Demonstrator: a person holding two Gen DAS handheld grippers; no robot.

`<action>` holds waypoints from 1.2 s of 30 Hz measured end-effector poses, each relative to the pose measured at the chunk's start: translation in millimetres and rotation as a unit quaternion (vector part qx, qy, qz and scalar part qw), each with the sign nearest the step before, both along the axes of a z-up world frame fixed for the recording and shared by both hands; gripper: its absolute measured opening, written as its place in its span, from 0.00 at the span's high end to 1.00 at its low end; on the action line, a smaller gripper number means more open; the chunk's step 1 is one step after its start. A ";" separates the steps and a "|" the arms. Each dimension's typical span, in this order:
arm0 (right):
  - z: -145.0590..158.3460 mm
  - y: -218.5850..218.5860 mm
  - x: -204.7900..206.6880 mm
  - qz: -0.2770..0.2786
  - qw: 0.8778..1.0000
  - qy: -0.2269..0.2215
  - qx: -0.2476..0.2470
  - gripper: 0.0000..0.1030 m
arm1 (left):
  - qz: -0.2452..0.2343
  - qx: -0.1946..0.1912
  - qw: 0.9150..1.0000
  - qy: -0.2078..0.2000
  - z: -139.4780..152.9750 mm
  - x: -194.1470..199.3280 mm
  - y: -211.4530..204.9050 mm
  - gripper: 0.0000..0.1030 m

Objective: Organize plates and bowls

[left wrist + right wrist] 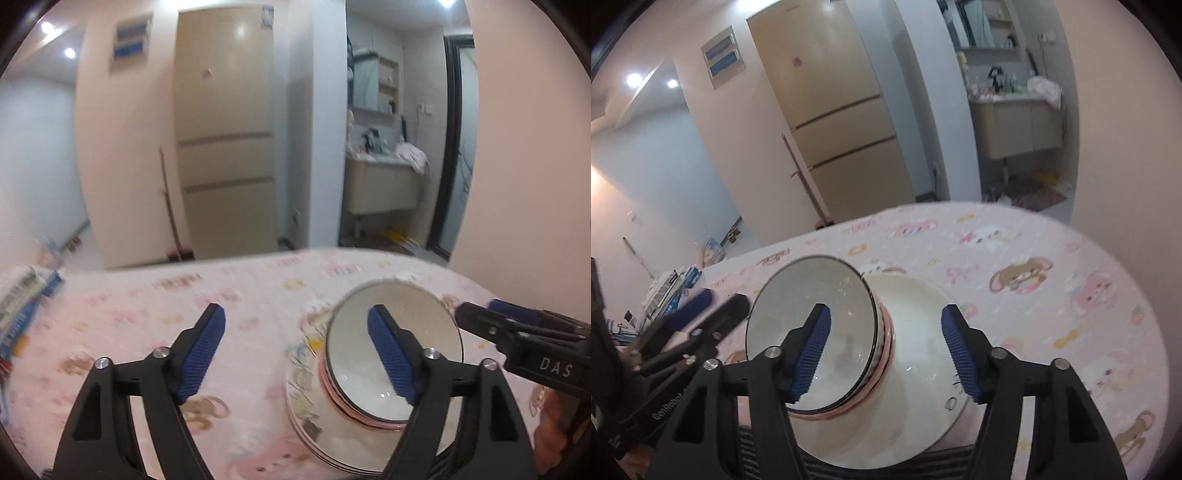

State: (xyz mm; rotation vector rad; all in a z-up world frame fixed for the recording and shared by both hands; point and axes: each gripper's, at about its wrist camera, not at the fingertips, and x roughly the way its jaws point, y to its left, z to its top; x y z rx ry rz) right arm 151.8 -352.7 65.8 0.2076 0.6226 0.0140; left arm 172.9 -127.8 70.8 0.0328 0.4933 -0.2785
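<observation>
A stack of white bowls sits on a stack of white plates on the pink cartoon tablecloth. My left gripper is open and empty above the cloth, its right finger in front of the bowls. In the right wrist view the bowls stand on the plates near the table's front edge. My right gripper is open and empty, hovering over the stack. The right gripper shows at the right of the left view, and the left gripper at the left of the right view.
A beige fridge and a broom stand beyond the table. Boxes and papers lie at the table's left end. A bathroom vanity shows through a doorway at the right.
</observation>
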 end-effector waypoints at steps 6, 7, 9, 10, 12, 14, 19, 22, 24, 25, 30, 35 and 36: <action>47.3 3.6 -45.5 -0.013 0.995 -0.092 -0.031 0.18 | -0.015 -0.059 0.994 -0.088 48.4 -48.3 30.3 0.00; 55.2 4.4 -54.7 -0.013 0.993 -0.110 -0.037 0.15 | -0.016 -0.059 0.992 -0.112 56.7 -60.6 33.8 0.00; 69.7 7.4 -71.2 -0.013 0.989 -0.140 -0.047 0.15 | -0.021 -0.047 0.988 -0.146 70.9 -81.0 39.6 0.00; 77.8 9.1 -81.5 -0.014 0.986 -0.157 -0.051 0.14 | -0.029 -0.038 0.987 -0.153 77.8 -89.3 41.2 0.00; 88.3 11.1 -95.8 -0.013 0.983 -0.178 -0.051 0.10 | -0.035 -0.031 0.984 -0.172 87.1 -106.5 45.0 0.00; 98.7 13.5 -113.4 -0.014 0.976 -0.210 -0.048 0.00 | -0.027 -0.034 0.979 -0.201 93.9 -123.7 51.3 0.00; 115.0 21.4 -151.6 -0.028 0.960 -0.270 -0.062 0.00 | -0.029 -0.054 0.967 -0.249 104.4 -154.1 71.7 0.00; 111.7 26.8 -162.2 -0.032 0.957 -0.277 -0.077 0.00 | -0.034 -0.067 0.964 -0.254 94.4 -159.2 82.8 0.00; 102.9 30.1 -164.8 -0.029 0.957 -0.277 -0.086 0.00 | -0.033 -0.075 0.966 -0.247 79.9 -156.1 88.7 0.00; 96.4 31.0 -163.8 -0.019 0.958 -0.275 -0.086 0.00 | -0.033 -0.081 0.967 -0.240 72.2 -153.3 89.0 0.00; 52.5 39.2 -156.6 -0.031 0.955 -0.270 -0.116 0.00 | -0.040 -0.055 0.971 -0.228 28.0 -134.0 88.3 0.00; 10.6 58.3 -151.9 -0.051 0.948 -0.262 -0.175 0.00 | -0.022 -0.066 0.979 -0.193 -7.8 -118.5 91.7 0.00; 5.7 61.3 -151.9 -0.059 0.946 -0.262 -0.183 0.00 | -0.021 -0.065 0.980 -0.186 -13.9 -117.5 89.5 0.00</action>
